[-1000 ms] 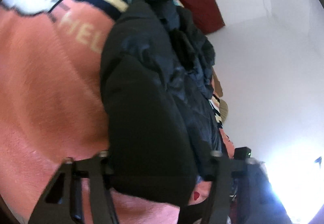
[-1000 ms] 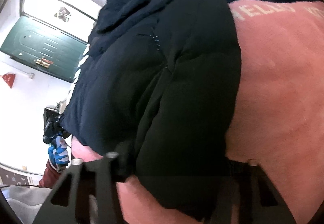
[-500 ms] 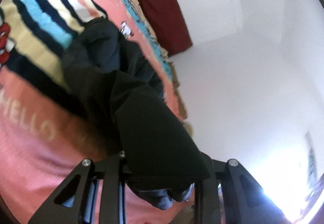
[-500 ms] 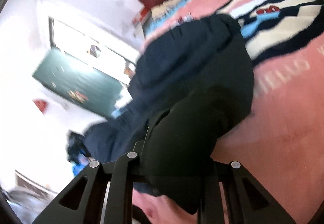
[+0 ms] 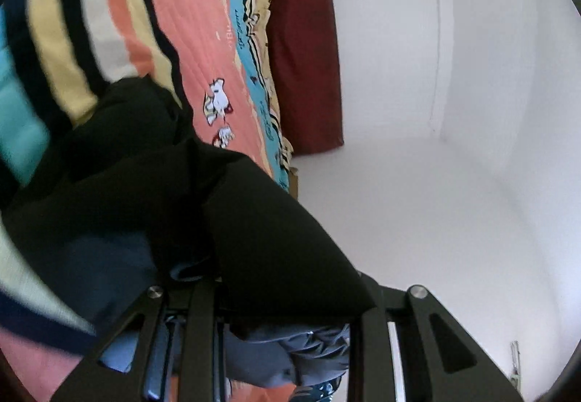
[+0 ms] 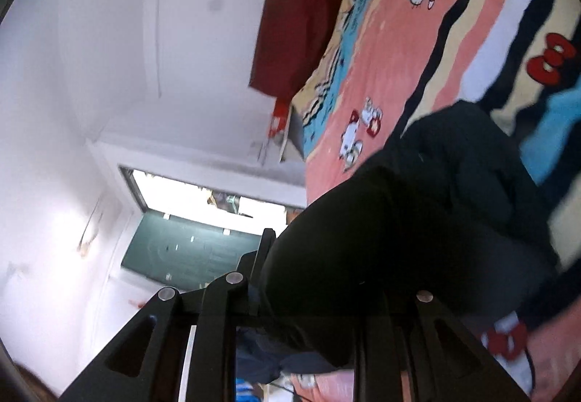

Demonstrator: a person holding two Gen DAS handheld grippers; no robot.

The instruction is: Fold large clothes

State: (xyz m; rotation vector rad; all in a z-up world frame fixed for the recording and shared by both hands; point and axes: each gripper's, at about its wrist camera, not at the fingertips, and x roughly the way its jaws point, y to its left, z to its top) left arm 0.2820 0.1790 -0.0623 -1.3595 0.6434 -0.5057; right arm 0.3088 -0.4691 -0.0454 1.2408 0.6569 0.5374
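A black padded jacket (image 5: 254, 220) with a grey-blue lining (image 5: 308, 354) hangs up off the bed in the left wrist view. My left gripper (image 5: 287, 296) is shut on a thick fold of its edge. The right wrist view shows the same jacket (image 6: 399, 227) bunched between the fingers of my right gripper (image 6: 319, 296), which is shut on it too. From both grips the cloth trails down onto the blanket. The held edges hide both sets of fingertips.
Under the jacket lies a pink, striped cartoon blanket (image 5: 203, 20) (image 6: 399, 39) covering the bed. A dark red headboard (image 5: 305, 68) (image 6: 301, 9) stands at the far end against white walls. A green door (image 6: 189, 249) below a bright window shows to the left.
Both grippers closed on the jacket's near edge and lifted it off the blanket, moving toward the headboard. The views rolled, and the far wall and door now fill much of each frame.
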